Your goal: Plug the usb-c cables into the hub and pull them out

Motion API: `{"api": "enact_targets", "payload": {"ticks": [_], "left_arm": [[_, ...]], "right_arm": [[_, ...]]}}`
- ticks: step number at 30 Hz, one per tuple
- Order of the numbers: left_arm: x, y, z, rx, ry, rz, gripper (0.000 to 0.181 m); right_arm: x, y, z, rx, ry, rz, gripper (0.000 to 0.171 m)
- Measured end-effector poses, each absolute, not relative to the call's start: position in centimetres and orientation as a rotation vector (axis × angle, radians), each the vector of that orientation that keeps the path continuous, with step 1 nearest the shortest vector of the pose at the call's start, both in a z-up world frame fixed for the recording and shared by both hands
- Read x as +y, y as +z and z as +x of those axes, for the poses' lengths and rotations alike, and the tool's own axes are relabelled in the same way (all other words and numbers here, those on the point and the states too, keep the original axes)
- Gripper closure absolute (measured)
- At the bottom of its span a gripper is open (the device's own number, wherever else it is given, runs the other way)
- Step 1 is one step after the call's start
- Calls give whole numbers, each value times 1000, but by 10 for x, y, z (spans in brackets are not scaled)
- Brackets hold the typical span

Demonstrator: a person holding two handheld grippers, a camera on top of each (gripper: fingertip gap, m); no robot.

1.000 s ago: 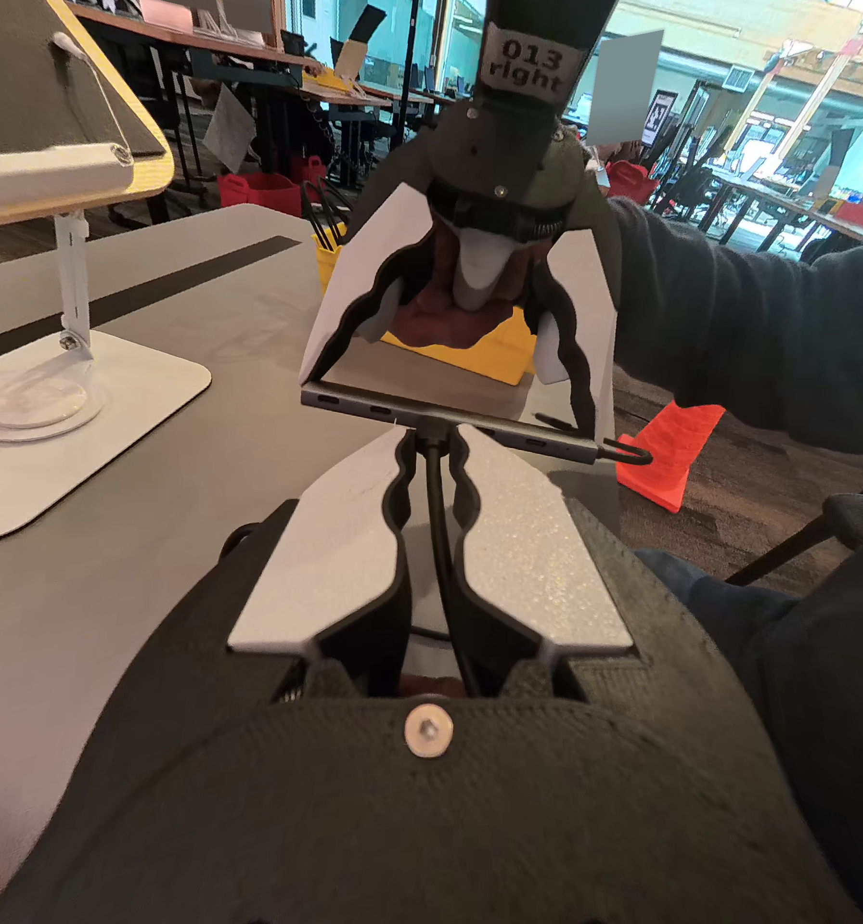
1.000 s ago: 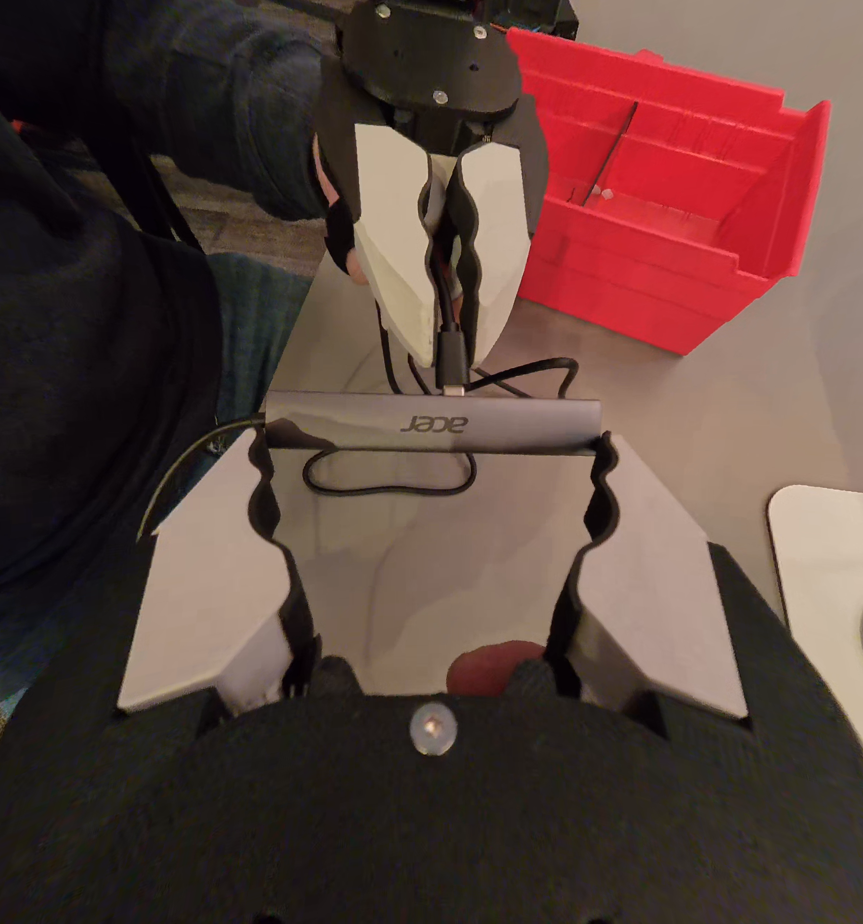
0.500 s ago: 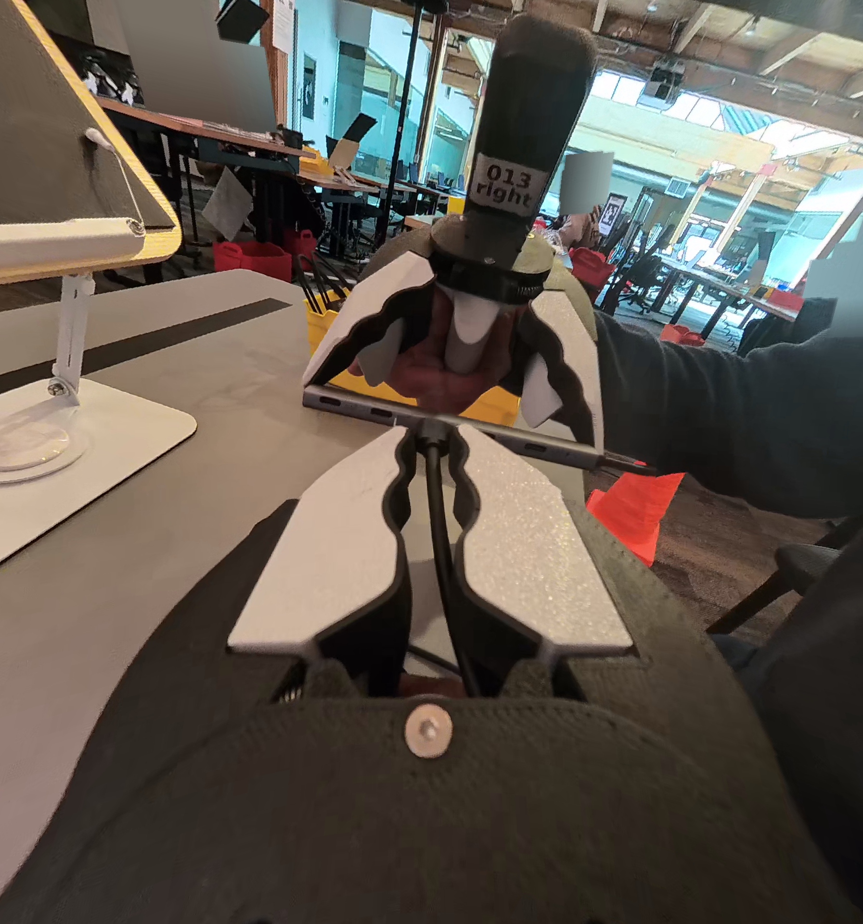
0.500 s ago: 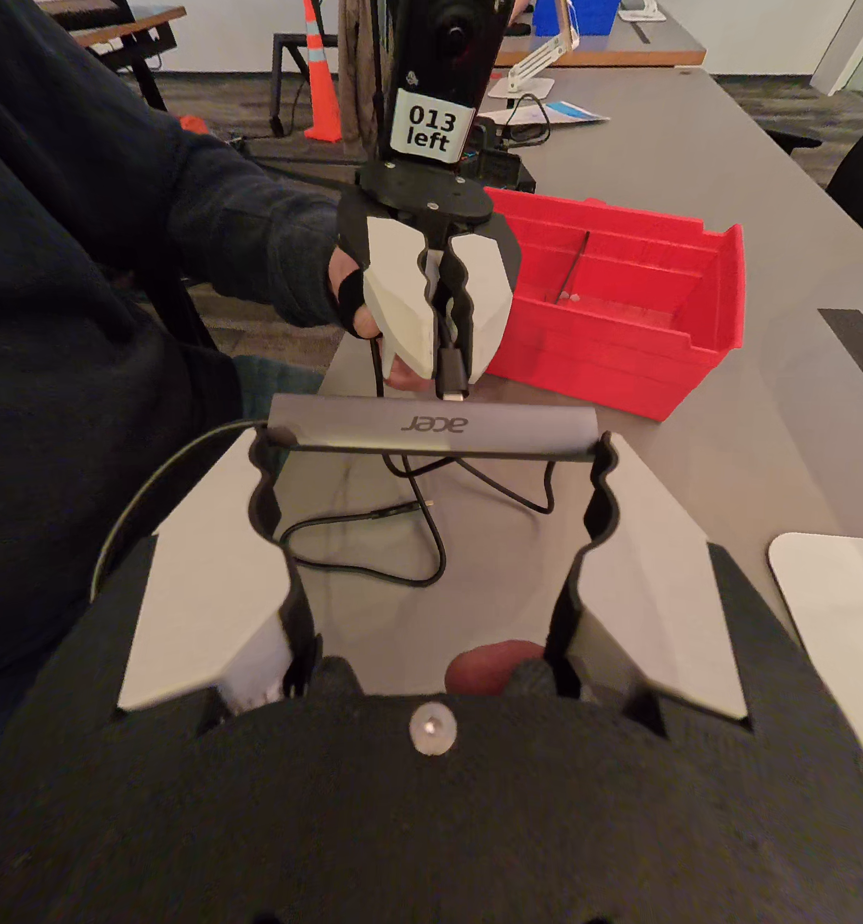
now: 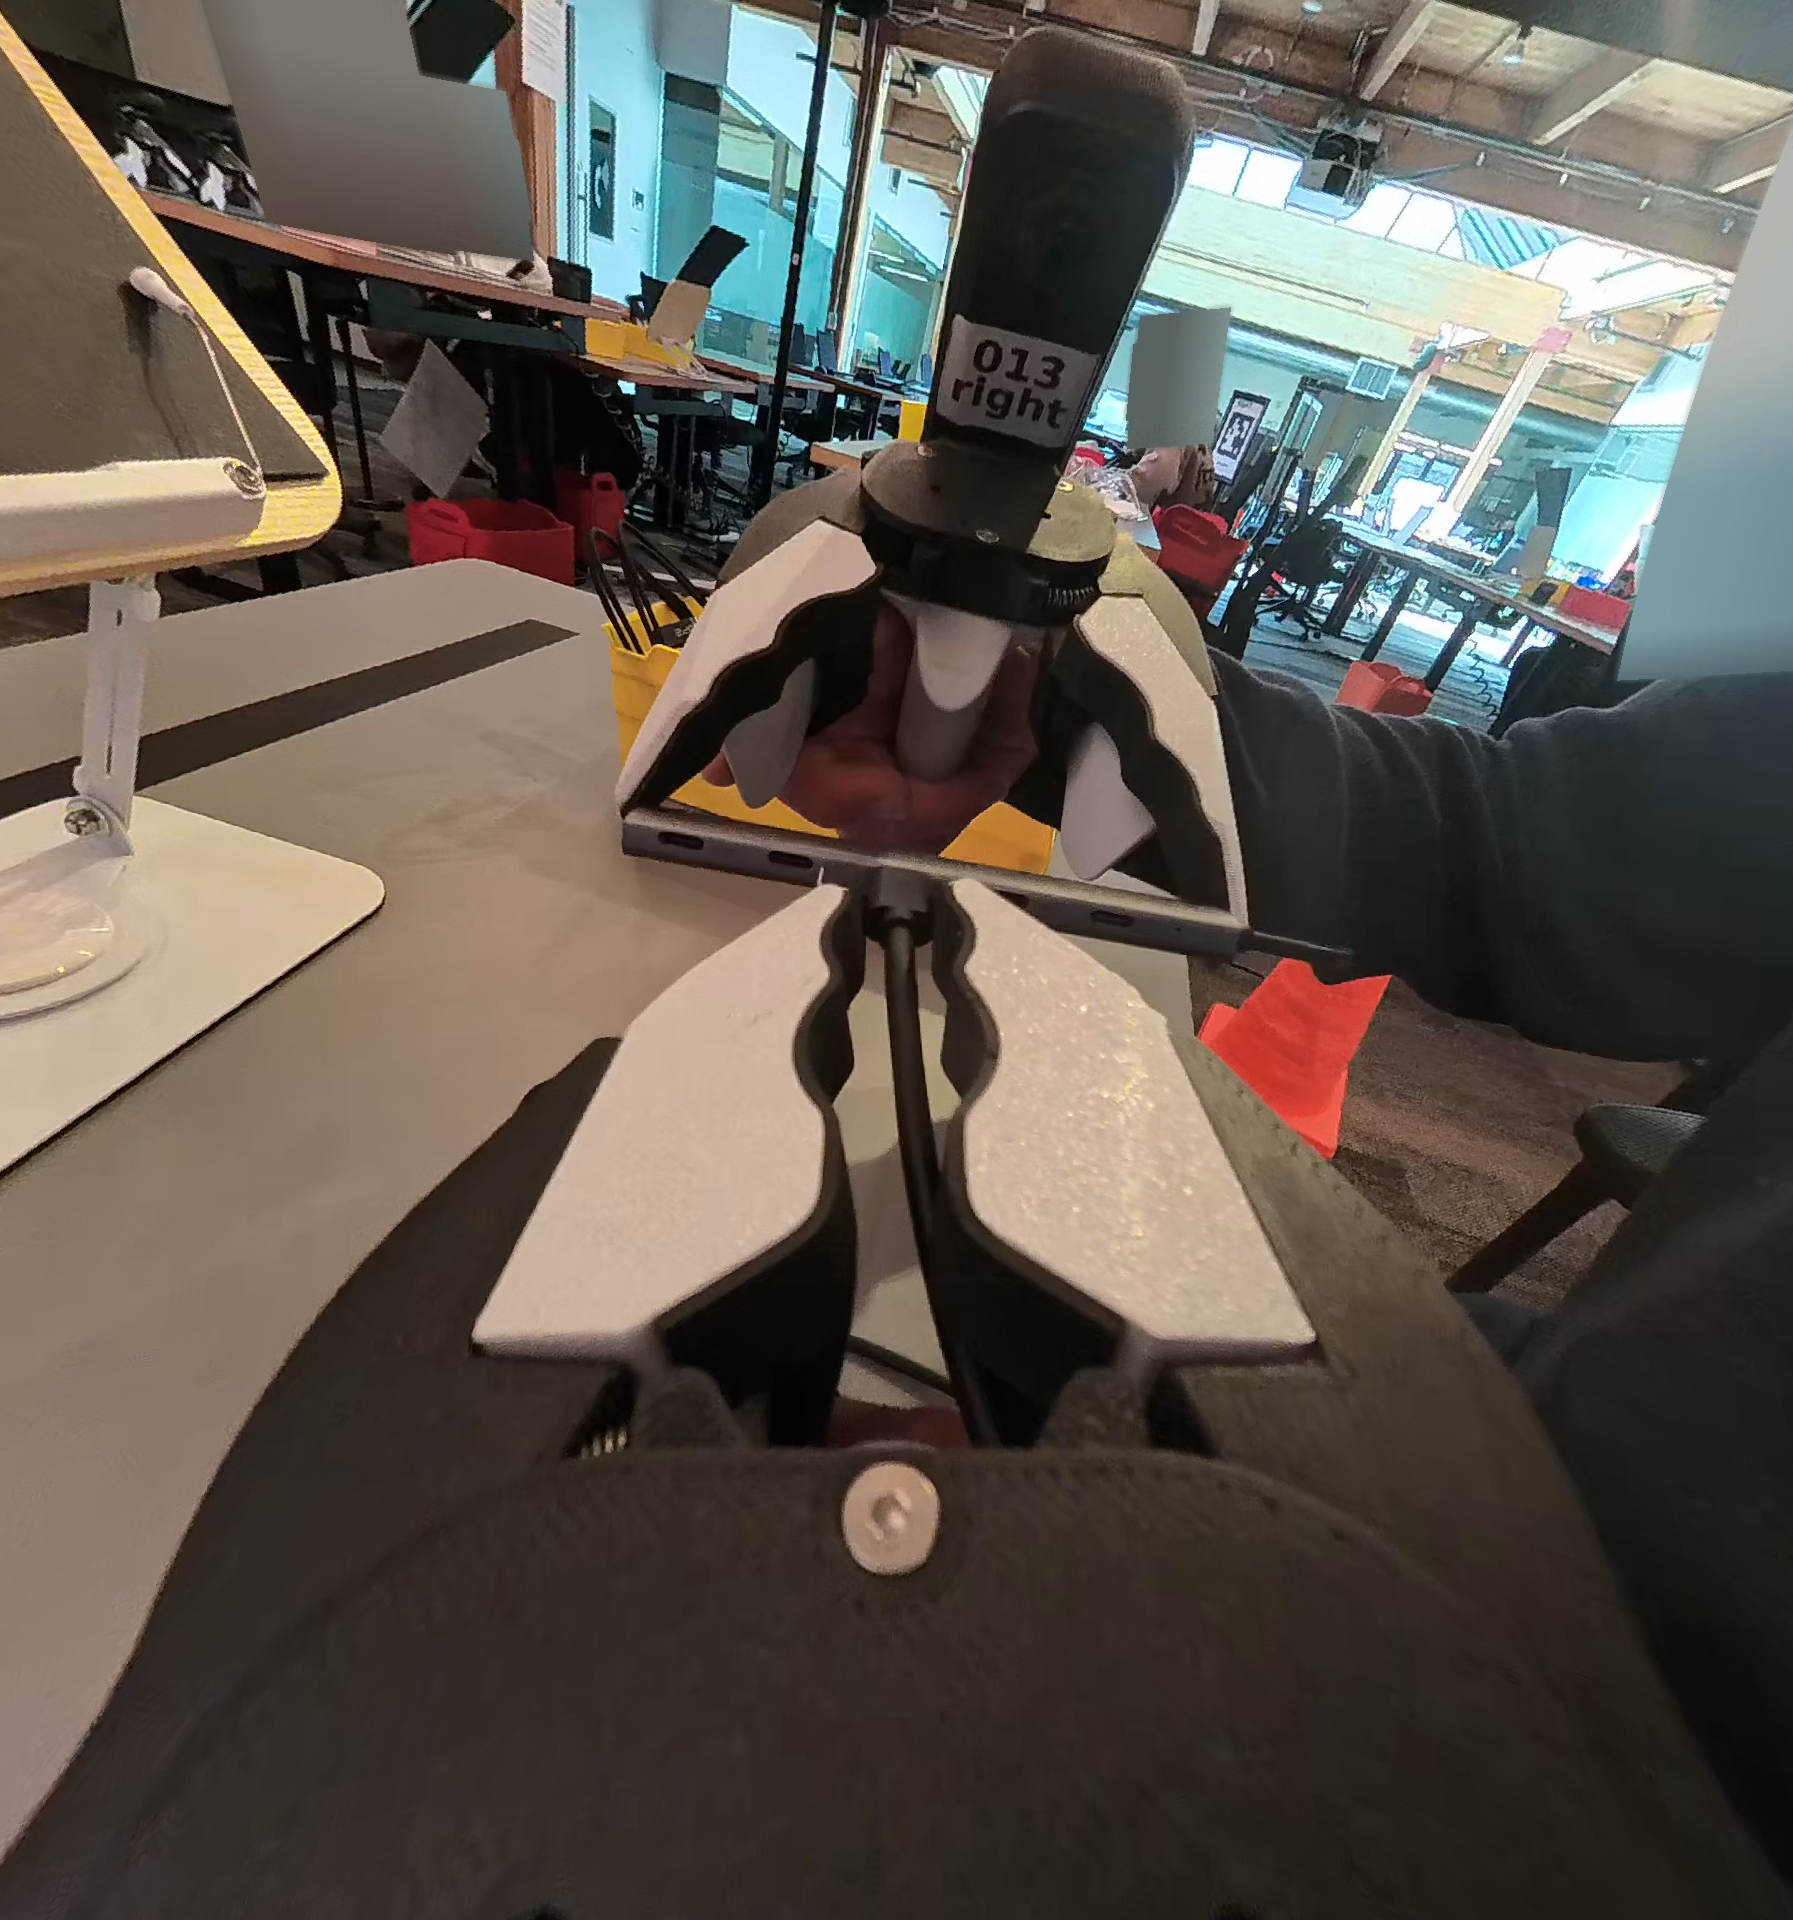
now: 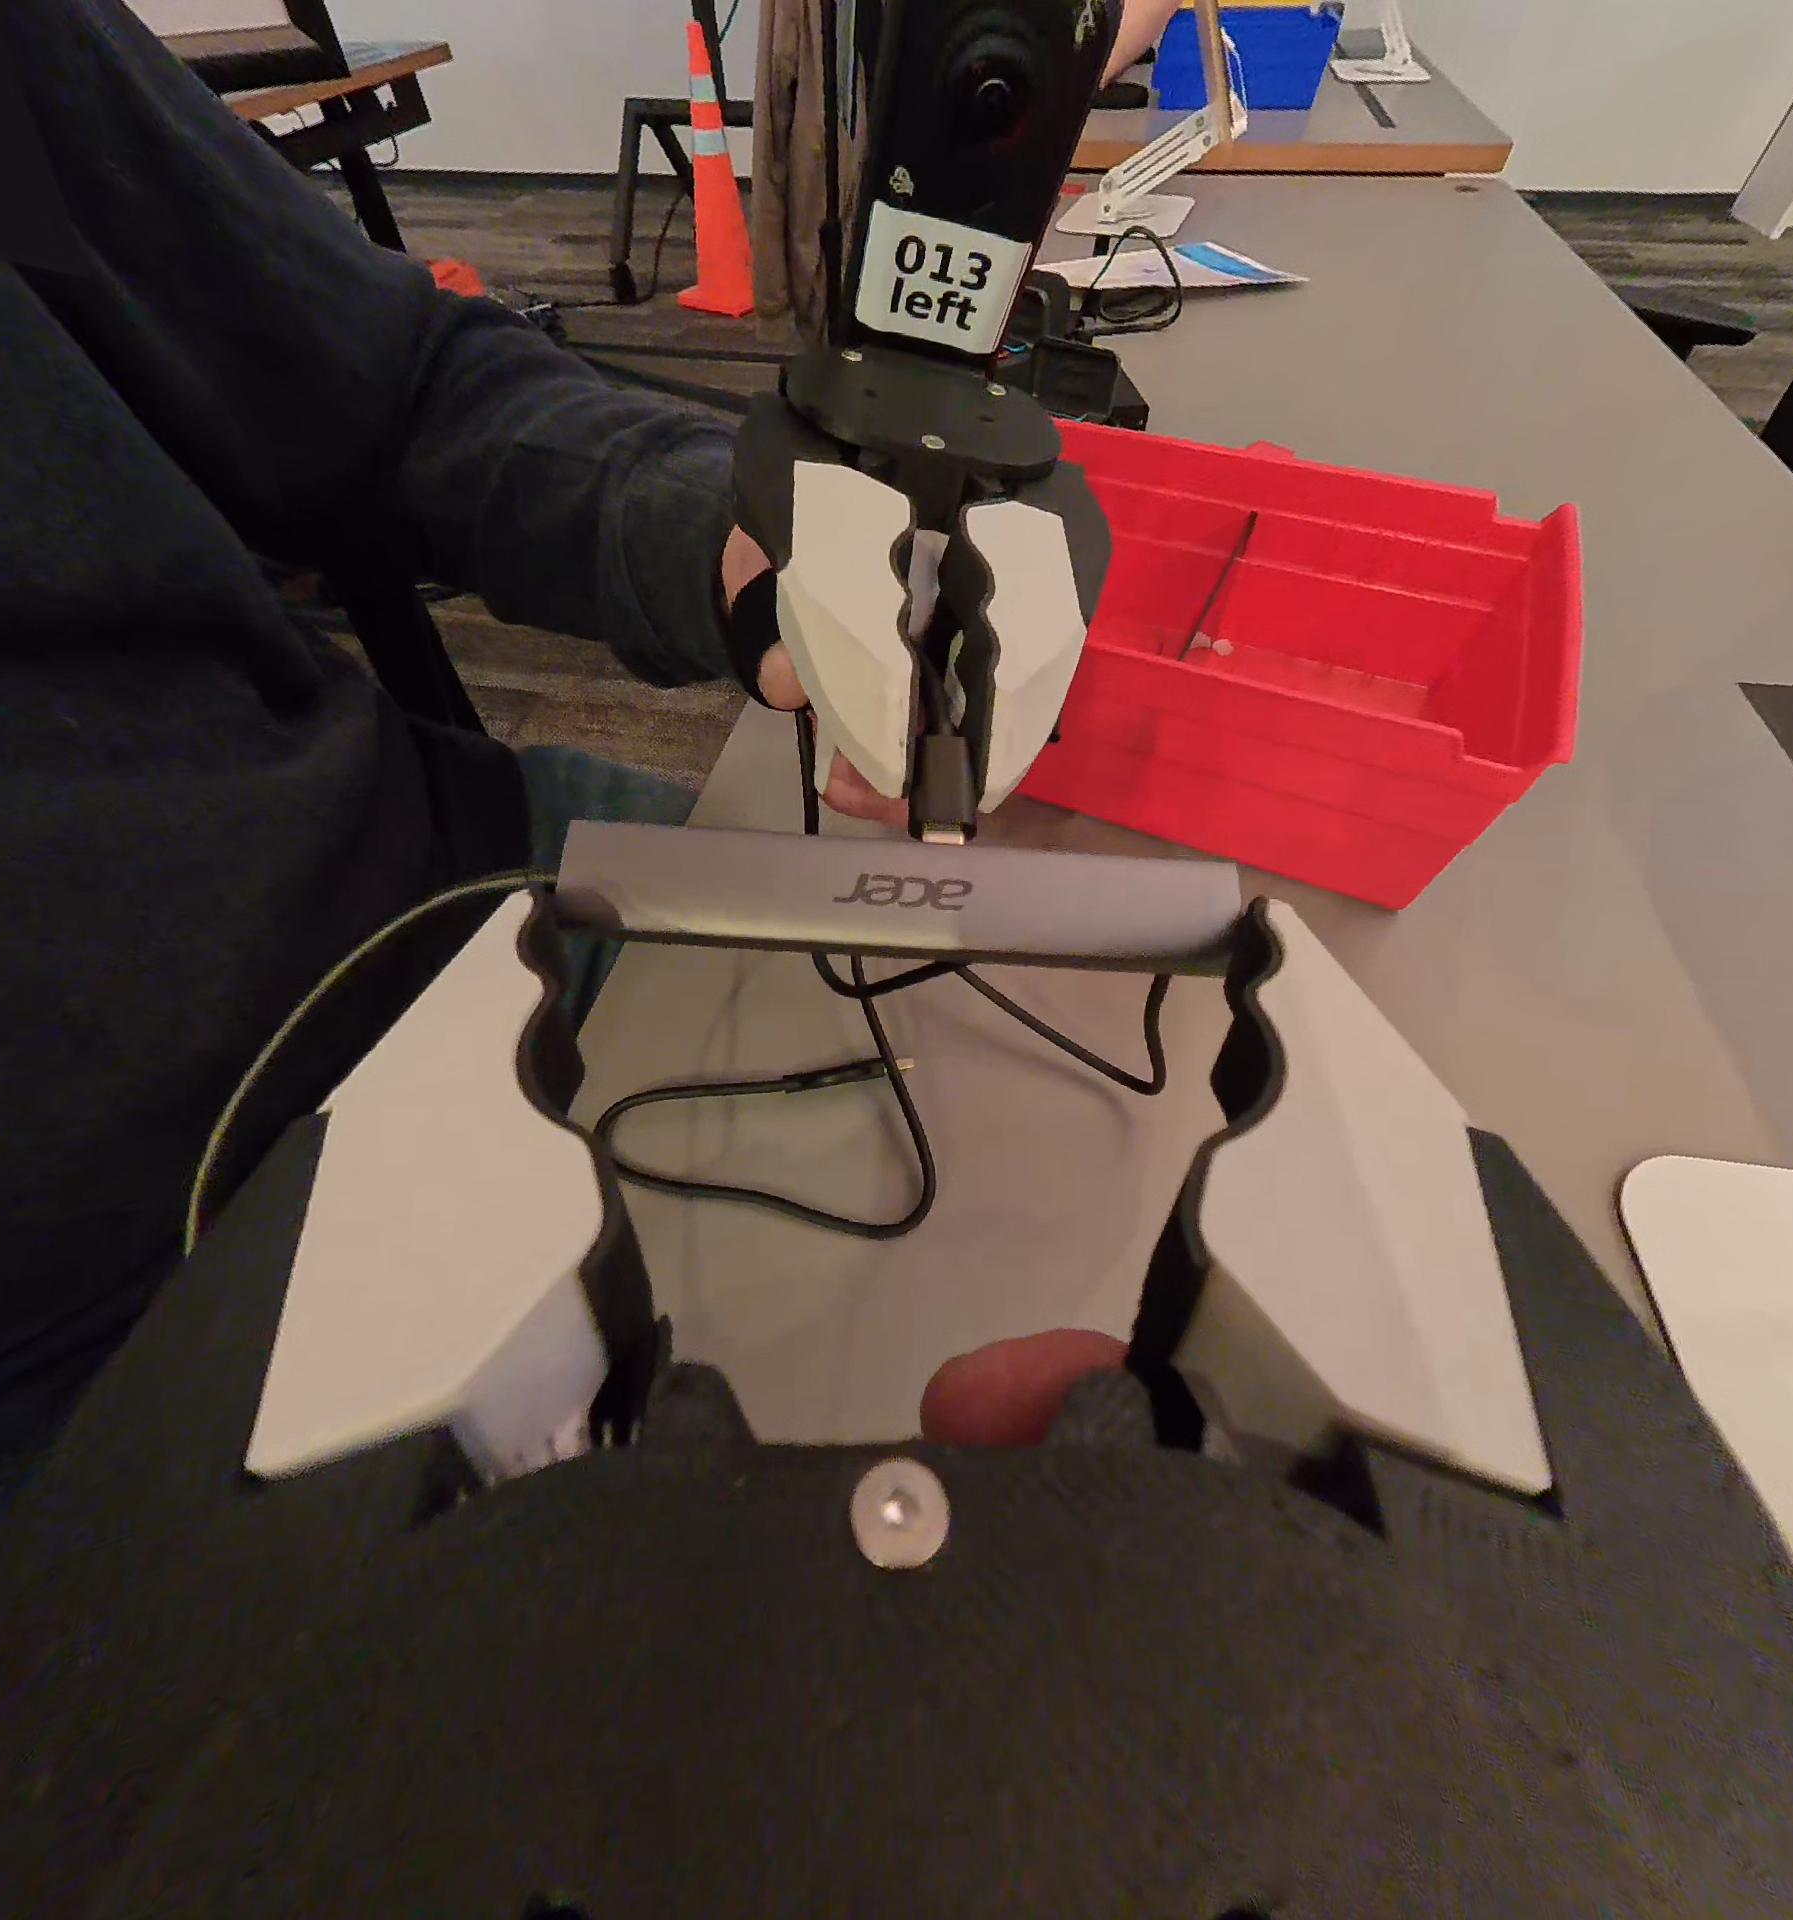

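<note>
Grey hub (image 6: 897, 891) held crosswise above the desk (image 6: 1494, 935), black usb-c cable (image 5: 907, 1049) at its edge.
Right claw (image 6: 897, 920) is spread wide, clamped on the hub's two short ends, the long axis running left to right. Left claw (image 5: 890, 914) is nearly closed, pinching the cable's plug (image 6: 944, 784), which points at the hub's long side. Whether the plug tip is seated in a port cannot be told. Another cable (image 6: 767, 1143) lies loose on the desk below; a red bin (image 6: 1339, 727) stands beyond.
</note>
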State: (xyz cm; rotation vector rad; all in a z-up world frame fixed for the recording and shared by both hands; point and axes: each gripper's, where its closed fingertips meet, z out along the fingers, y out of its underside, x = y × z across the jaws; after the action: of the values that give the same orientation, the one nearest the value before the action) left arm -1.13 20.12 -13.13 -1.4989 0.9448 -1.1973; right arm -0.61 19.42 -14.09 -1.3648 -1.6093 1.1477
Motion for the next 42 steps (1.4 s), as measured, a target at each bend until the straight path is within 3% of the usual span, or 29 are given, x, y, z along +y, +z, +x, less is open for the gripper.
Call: {"api": "enact_targets", "payload": {"ticks": [5, 6, 7, 8, 11, 13, 20, 24, 28, 33, 42], "left_arm": [[201, -134, -11, 983, -1160, -1531, 169], [203, -136, -11, 986, -1147, -1545, 169], [208, -142, -11, 990, -1102, -1570, 168], [208, -144, -10, 980, -1133, -1572, 167], [216, -144, -18, 885, -1181, -1568, 168], [217, -142, -21, 894, -1170, -1560, 169], [205, -161, 0, 944, -1204, -1593, 169], [204, -156, -1, 932, -1219, -1576, 169], [204, -147, -2, 927, -1221, -1559, 169], [197, -151, 5, 998, -1174, -1563, 169], [193, -150, 8, 1013, -1148, -1556, 169]], "right_arm": [[192, -141, -9, -1631, 1136, -1366, 52], [181, -135, -10, -1656, 1211, -1307, 103], [167, -126, -12, -1673, 1298, -1243, 116], [164, -125, -17, -1690, 1292, -1237, 116], [182, -127, -15, -1637, 1189, -1321, 98], [190, -122, -5, -1575, 1138, -1326, 100], [198, -166, 8, -1404, 1054, -1475, 78], [190, -161, 20, -1401, 1085, -1413, 50], [189, -170, 20, -1503, 991, -1448, 45], [188, -178, 10, -1635, 836, -1513, 13], [187, -186, -4, -1713, 839, -1539, 25]]}}
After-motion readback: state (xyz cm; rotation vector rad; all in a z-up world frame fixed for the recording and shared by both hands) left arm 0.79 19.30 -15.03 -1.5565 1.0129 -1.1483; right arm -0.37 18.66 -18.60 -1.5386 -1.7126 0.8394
